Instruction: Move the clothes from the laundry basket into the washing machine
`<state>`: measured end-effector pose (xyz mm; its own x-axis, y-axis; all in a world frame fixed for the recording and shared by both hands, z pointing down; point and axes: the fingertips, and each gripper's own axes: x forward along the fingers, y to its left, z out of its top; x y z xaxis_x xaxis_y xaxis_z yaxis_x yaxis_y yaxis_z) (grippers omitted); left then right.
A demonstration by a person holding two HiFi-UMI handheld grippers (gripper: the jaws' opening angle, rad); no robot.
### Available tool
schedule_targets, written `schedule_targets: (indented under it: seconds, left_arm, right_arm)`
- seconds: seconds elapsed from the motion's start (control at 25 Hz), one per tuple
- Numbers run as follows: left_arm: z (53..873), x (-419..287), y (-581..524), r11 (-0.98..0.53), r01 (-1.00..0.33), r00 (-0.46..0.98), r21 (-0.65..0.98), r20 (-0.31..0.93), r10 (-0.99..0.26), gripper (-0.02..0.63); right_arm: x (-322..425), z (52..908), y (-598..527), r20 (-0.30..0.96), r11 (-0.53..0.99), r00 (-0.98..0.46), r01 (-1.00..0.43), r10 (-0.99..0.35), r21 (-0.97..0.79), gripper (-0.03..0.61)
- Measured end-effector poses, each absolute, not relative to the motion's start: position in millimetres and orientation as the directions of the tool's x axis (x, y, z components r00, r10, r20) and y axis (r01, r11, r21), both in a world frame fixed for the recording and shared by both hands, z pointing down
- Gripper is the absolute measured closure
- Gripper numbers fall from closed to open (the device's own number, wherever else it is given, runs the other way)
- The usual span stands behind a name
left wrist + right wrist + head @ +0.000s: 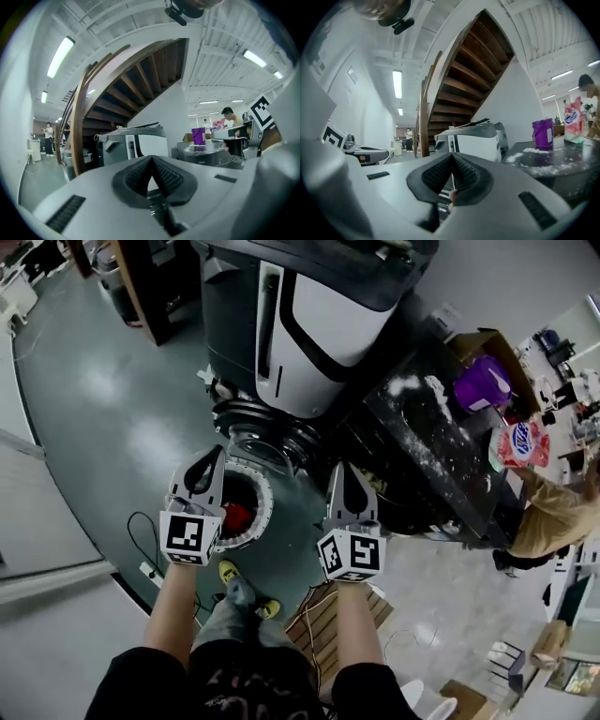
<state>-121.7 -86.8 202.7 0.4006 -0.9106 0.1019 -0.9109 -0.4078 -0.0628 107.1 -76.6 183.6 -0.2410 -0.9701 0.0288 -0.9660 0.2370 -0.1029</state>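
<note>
The washing machine (pixel 309 324), dark grey with a white panel, stands ahead of me; it also shows in the left gripper view (pixel 136 145) and the right gripper view (pixel 473 140). Below it sits the round white laundry basket (pixel 258 512) with a red garment (pixel 236 517) inside. My left gripper (pixel 214 456) hovers over the basket's left rim, its jaws shut (pixel 151 159) with nothing between them. My right gripper (pixel 345 471) is held to the right of the basket, also shut and empty (pixel 451 157). Both point level toward the machine.
A dark counter (pixel 441 456) dusted with white powder stands right of the machine, with a purple jug (pixel 481 382) and a detergent bag (pixel 521 442) on it. A person (pixel 553 512) stands at the far right. A wooden staircase (pixel 117 89) rises behind the machine. Cables lie on the floor.
</note>
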Motion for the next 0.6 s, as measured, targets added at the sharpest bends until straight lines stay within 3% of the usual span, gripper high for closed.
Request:
schedule_targets:
  seconds: [0.32, 0.6]
  left_arm:
    - [158.7, -225.5, -73.1, -0.244, -0.964, 0.236, -0.108, 0.078, -0.969, 0.603]
    - [146.6, -280.6, -39.1, -0.067, -0.996, 0.062, -0.052, 0.090, -0.994, 0.603]
  right_arm:
    - [6.5, 144.6, -98.1, 0.007, 0.389, -0.390, -0.918, -0.921, -0.079, 0.575]
    - [-34.2, 117.3, -104.8, -0.008, 0.529, -0.530, -0.844, -0.848, -0.084, 0.574]
